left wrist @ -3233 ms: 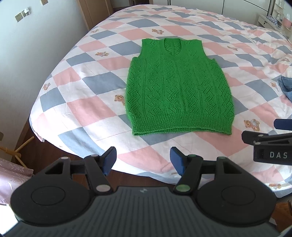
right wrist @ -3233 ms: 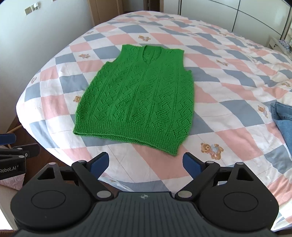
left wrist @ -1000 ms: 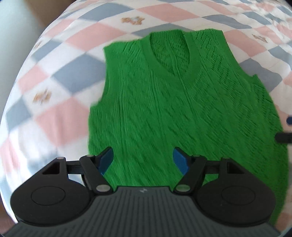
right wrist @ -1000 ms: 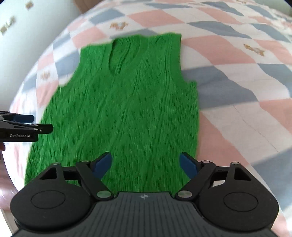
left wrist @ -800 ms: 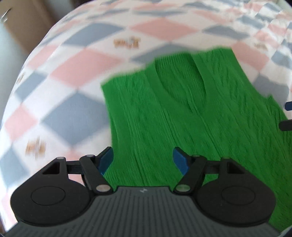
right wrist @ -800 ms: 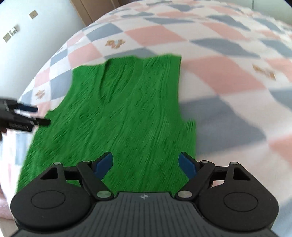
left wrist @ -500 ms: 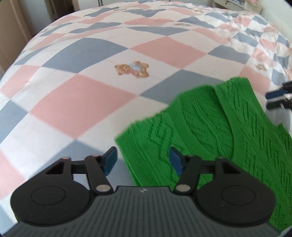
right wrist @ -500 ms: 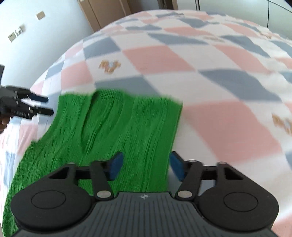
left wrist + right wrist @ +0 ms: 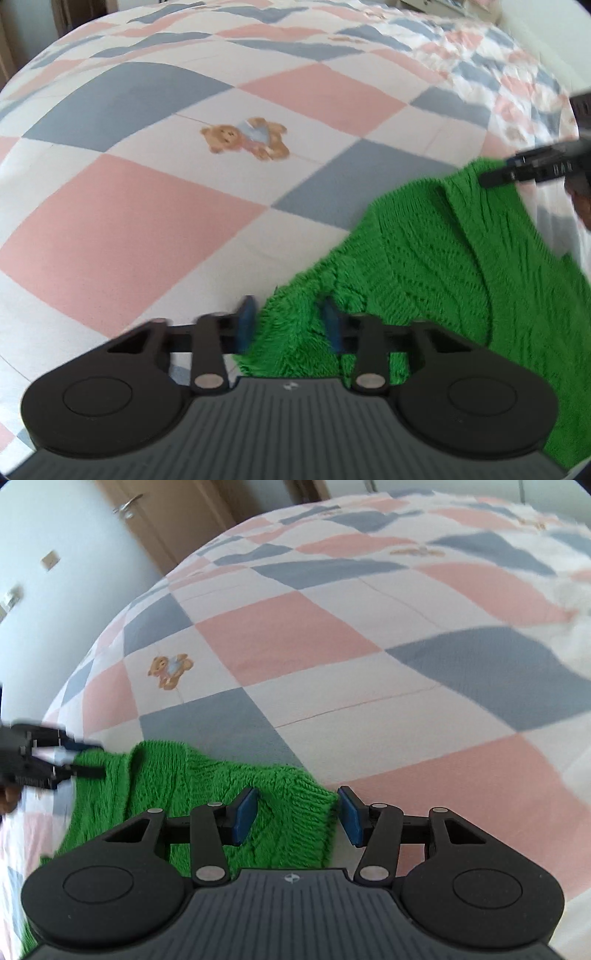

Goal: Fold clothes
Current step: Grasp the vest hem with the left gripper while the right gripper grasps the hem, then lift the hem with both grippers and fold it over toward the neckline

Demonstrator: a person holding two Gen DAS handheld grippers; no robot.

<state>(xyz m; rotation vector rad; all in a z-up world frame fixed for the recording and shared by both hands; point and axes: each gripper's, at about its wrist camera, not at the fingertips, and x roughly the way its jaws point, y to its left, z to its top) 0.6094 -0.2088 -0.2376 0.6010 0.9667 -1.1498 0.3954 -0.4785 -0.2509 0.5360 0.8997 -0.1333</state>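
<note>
- Vest [image 9: 424,258], left wrist view: green knit, lying on the checked bed [image 9: 129,221]. The left tool [image 9: 288,325] tilts steeply down at its left shoulder corner, pads clamped on bunched, blurred knit. Open quilt lies to the left.
- Right wrist view: the right tool [image 9: 297,814] angles down over the other shoulder strap. Its pads flank the knit with gaps, seemingly not pressing. Clear bed lies beyond.

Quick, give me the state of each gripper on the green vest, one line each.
Left gripper: shut on one shoulder of the green vest.
Right gripper: part open, the other shoulder between its jaws; a grip cannot be told.
</note>
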